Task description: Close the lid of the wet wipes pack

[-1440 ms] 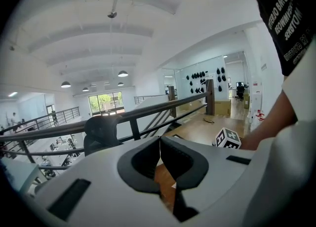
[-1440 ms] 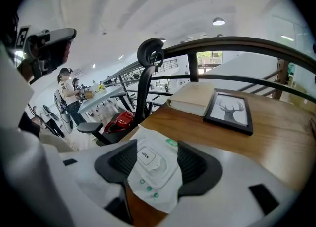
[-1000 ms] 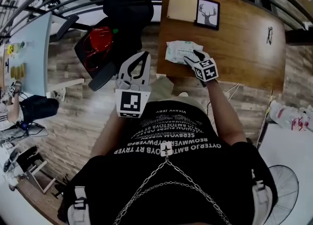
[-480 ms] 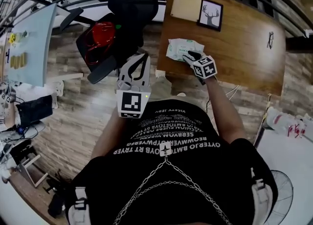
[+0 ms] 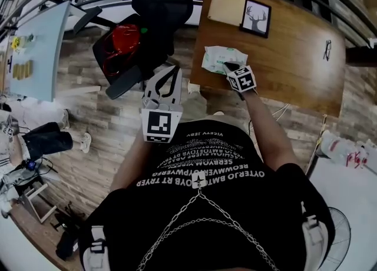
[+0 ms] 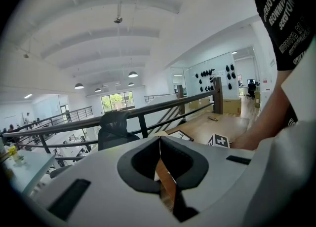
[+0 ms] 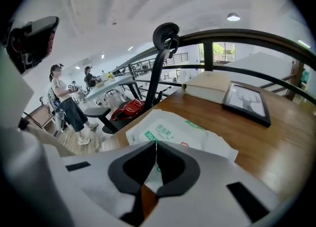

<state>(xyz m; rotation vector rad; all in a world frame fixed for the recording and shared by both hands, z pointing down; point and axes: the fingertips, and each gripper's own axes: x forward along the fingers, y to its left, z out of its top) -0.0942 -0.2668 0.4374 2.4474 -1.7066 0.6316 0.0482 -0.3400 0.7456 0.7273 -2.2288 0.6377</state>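
Note:
The wet wipes pack (image 5: 219,58), white with green print, lies flat near the left edge of the wooden table (image 5: 294,58). My right gripper (image 5: 230,68) rests its tips on the near end of the pack. In the right gripper view the pack (image 7: 183,131) shows just beyond the right gripper (image 7: 156,142), whose jaws have just been closing and now meet with nothing visible between them. My left gripper (image 5: 174,68) hangs off the table over the floor, shut and empty; in the left gripper view the left gripper (image 6: 159,137) points level toward the railing.
A cream book (image 5: 227,3) and a framed deer picture (image 5: 256,18) lie at the table's far side, glasses (image 5: 327,50) at its right. A black office chair (image 5: 159,5) with a red bag (image 5: 121,46) stands left of the table. A railing (image 7: 232,36) runs behind.
The right gripper has dropped onto the near end of the pack and its jaws have shut. The left gripper has barely moved.

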